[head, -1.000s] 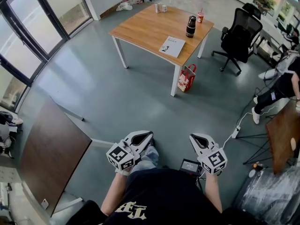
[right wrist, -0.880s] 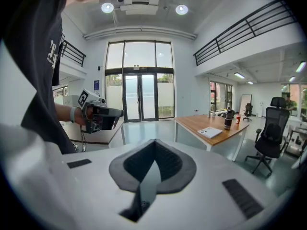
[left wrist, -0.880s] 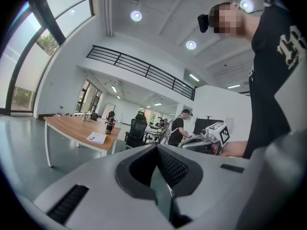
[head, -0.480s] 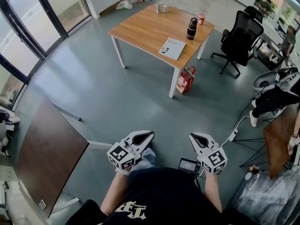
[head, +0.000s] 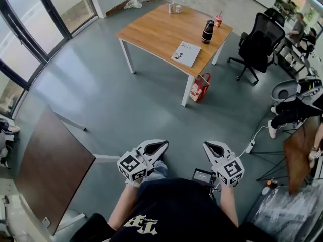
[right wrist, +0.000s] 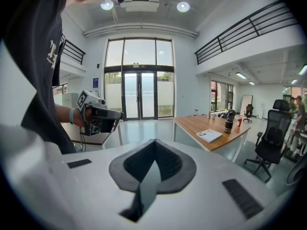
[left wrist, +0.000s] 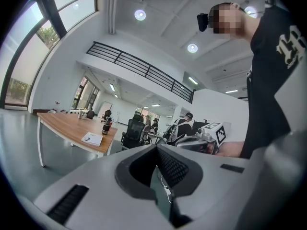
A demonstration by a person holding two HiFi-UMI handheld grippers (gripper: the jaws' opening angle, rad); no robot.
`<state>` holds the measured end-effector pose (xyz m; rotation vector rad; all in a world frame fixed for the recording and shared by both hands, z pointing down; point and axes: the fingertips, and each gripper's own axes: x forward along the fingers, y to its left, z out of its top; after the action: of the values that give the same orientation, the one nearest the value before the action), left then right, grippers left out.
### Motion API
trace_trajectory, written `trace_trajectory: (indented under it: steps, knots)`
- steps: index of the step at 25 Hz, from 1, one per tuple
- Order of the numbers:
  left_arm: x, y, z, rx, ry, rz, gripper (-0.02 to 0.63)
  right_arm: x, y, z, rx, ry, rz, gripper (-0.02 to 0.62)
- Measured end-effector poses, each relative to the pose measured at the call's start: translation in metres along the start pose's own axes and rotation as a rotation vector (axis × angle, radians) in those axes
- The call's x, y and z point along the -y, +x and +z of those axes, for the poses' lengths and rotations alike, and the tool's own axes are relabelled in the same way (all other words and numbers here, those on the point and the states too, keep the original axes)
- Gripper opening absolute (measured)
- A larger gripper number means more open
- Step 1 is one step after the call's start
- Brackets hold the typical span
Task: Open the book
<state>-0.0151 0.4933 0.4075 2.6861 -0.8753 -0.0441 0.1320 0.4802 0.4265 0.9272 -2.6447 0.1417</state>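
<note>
The book [head: 185, 53] lay closed near the front edge of the wooden table [head: 151, 26], well apart from both grippers, which were held low before the person's body with a stretch of grey floor between them and the table. In the head view the book sat ahead of them, roughly in line with the gap between the two. The left gripper [head: 160, 144] had its jaws pressed together, pad on pad, gripping nothing, and the right gripper [head: 208, 146] was closed the same way. A dark flask [head: 207, 31] stood upright just beyond the book, a red cup with a straw [head: 218, 20] near the far corner, and two small cups [head: 174, 7] at the far edge; what they held could not be told. A red bag [head: 201, 83] rested on the floor against the table leg beneath the book, its contents unclear.
</note>
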Motion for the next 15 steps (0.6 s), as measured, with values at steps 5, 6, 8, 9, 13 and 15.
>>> trace_trajectory:
  steps: [5, 6, 8, 9, 13, 15]
  knots:
    - [-0.016, 0.000, 0.012, 0.001, 0.000, -0.009, 0.006, 0.006, 0.013, 0.011, -0.004, 0.003, -0.011, -0.011]
    - [-0.019, 0.000, 0.013, 0.002, 0.001, -0.012, 0.006, 0.007, 0.016, 0.012, -0.003, 0.005, -0.013, -0.011]
    - [-0.026, -0.001, 0.014, 0.002, 0.001, -0.017, 0.006, 0.007, 0.022, 0.015, -0.004, 0.004, -0.015, -0.011]
    - [-0.029, -0.001, 0.015, 0.002, 0.001, -0.018, 0.006, 0.007, 0.025, 0.015, -0.005, 0.002, -0.015, -0.011]
    - [-0.047, -0.004, 0.017, 0.006, -0.001, -0.012, 0.006, 0.009, 0.036, 0.016, -0.021, -0.004, -0.017, -0.011]
    - [-0.056, -0.007, 0.021, 0.008, -0.006, -0.009, 0.006, 0.010, 0.042, 0.019, -0.023, -0.001, -0.020, -0.011]
